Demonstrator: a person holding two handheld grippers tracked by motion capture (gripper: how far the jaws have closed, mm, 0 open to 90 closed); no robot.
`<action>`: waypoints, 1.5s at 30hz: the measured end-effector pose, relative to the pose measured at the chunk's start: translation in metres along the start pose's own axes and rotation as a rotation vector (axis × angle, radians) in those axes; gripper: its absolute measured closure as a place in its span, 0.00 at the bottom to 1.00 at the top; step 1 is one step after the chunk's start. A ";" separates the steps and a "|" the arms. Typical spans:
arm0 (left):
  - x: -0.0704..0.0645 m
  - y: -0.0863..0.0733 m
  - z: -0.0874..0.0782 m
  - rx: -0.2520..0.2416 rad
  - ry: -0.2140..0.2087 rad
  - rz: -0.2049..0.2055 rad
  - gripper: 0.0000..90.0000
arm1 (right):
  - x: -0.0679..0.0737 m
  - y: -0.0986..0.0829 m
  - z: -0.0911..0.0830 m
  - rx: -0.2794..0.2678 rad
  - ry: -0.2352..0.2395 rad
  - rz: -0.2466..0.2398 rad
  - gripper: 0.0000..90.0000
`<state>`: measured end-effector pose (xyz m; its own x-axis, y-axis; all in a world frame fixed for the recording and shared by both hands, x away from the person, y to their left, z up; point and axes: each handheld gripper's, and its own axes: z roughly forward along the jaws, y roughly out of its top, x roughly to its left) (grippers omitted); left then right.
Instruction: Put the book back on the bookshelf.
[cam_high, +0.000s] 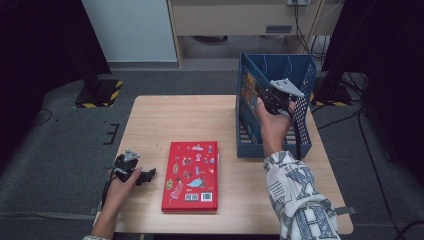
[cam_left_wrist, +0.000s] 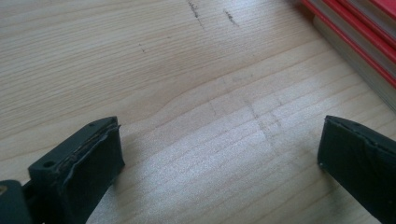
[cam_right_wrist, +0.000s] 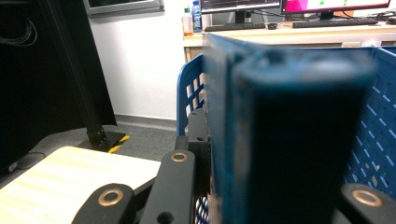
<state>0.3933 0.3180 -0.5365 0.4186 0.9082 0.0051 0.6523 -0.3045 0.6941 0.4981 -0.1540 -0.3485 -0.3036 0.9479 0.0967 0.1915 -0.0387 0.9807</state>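
My right claw (cam_high: 267, 95) pinches a blue book (cam_right_wrist: 280, 140) standing upright inside the blue basket (cam_high: 305, 142) at the tabletop's (cam_high: 165, 120) far right. My left claw (cam_left_wrist: 219, 163) is spread (holding nothing), low over bare wood beside the red book (cam_high: 191, 175).

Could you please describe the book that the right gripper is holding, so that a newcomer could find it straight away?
Start at the blue plastic crate on the right half of the wooden table. Standing upright against its left wall is a blue picture book, which the right gripper clamps from above. Unlike the red book lying flat mid-table, it is blue, upright and inside the crate.
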 end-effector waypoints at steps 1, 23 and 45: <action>0.000 0.000 0.000 0.000 0.000 0.000 0.00 | 0.000 0.000 0.000 0.002 0.001 -0.002 0.90; -0.001 0.000 0.000 -0.001 -0.001 0.000 0.00 | 0.008 0.006 -0.020 0.085 0.021 -0.044 0.84; -0.001 0.000 0.001 -0.003 -0.001 0.000 0.00 | 0.009 0.036 -0.021 0.195 0.035 -0.118 0.79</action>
<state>0.3936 0.3165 -0.5366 0.4195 0.9078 0.0040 0.6506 -0.3037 0.6960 0.4831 -0.1537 -0.3092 -0.3664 0.9304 -0.0071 0.3285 0.1365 0.9346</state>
